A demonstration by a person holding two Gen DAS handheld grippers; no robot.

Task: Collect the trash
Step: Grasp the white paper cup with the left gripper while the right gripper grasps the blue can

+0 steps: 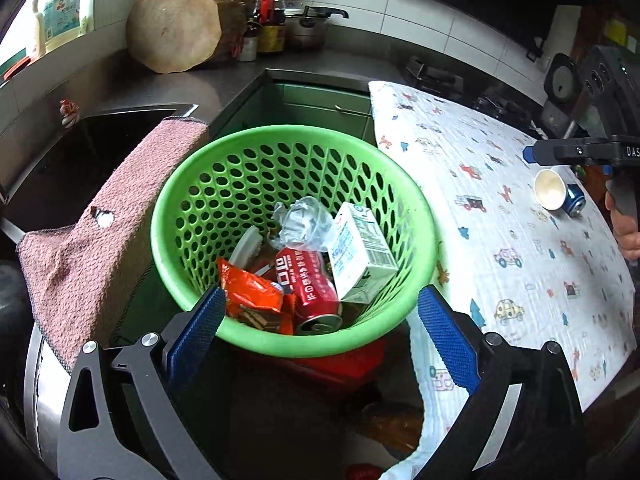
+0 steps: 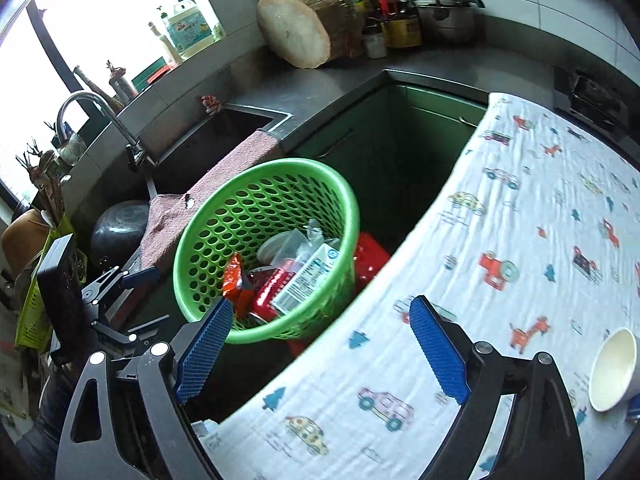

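Green basket (image 1: 280,184) off the near edge of the cloth-covered surface (image 1: 520,240), holding a milk carton (image 1: 360,256), red can (image 1: 316,288) and orange wrapper (image 1: 252,296). Left hand-held gripper (image 1: 320,320) jaws wide apart, empty, above basket rim. Right hand-held gripper (image 2: 320,348) jaws spread, nothing between, straddling surface edge. Paper cup (image 2: 612,372) on cloth near right edge.

**Open basket mouth, crowded bottom**

The green basket (image 1: 192,200) is open above its rim. Inside it, a milk carton (image 1: 360,256), red can (image 1: 312,288) and orange wrapper (image 1: 252,292) fill the bottom. Left of the basket hangs a pink towel (image 1: 100,232); right of it, the patterned cloth (image 1: 500,220) lies mostly bare.
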